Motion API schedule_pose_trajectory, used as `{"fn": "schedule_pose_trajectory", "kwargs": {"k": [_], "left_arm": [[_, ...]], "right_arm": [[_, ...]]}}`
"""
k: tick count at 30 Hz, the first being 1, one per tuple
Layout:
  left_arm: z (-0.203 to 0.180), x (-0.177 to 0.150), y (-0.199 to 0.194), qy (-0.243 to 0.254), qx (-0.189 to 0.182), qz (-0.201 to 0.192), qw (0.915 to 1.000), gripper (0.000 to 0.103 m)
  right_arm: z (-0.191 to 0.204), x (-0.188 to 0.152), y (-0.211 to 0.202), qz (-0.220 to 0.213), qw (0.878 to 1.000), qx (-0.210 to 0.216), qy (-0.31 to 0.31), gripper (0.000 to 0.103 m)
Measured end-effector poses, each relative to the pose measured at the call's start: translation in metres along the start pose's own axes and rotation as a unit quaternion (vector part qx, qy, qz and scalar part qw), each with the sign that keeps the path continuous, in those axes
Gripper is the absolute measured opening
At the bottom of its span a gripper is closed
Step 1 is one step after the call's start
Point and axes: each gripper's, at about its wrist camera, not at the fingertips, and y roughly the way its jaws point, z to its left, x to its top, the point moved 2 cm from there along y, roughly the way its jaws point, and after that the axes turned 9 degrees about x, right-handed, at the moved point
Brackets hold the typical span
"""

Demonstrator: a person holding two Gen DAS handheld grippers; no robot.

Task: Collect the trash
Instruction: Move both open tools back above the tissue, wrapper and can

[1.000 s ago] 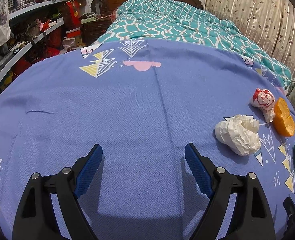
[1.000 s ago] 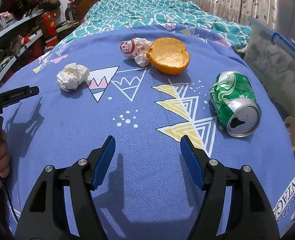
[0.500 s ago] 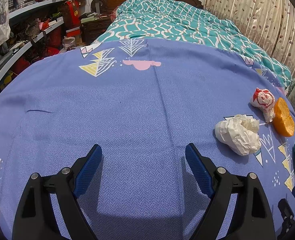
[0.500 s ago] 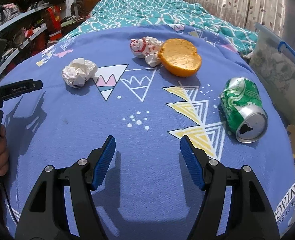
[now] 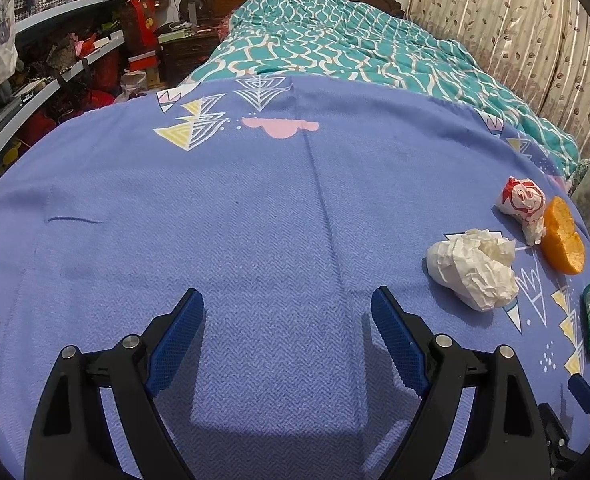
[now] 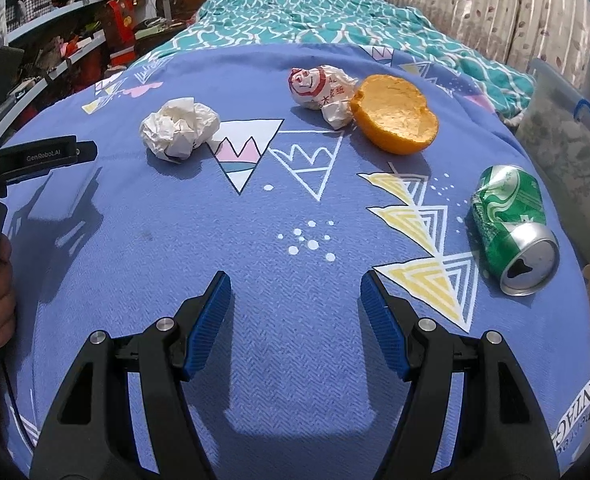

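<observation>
1. On the blue sheet (image 6: 143, 216) ahead lie crumpled tissue (image 6: 179, 128), printed wrapper (image 6: 321, 88) touching orange peel (image 6: 395, 120), and crushed green can (image 6: 515, 224) at right.
2. My right gripper (image 6: 295, 320) and left gripper (image 5: 287, 340) gape wide, holding nothing.
3. Beyond: teal quilt (image 6: 315, 20), curtains (image 6: 495, 8), cluttered shelves (image 6: 55, 40).

text: "GenRobot.AI" | on: left tool (image 6: 35, 156) | wrapper (image 6: 321, 90) print: unreadable

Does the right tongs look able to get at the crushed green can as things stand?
Probably yes. The right tongs stand open and empty, and the green can lies on its side on bare blue cloth with nothing between them.
</observation>
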Motion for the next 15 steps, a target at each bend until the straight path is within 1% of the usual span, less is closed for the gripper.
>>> {"fn": "schedule_pose_trajectory", "kwargs": {"k": [13,15], "left_arm": [[-0.0008,-0.0006,-0.001,0.0,-0.001,-0.001,1.0,0.083],[-0.0021,-0.0004,-0.0025,0.002,-0.006,-0.003,1.0,0.084]], "right_arm": [[0.0015,0.0002,0.0061,0.006,1.0,0.002,-0.001,0.069],[0.0012,0.0002,0.0066,0.005,1.0,0.004,0.001,0.069]]}}
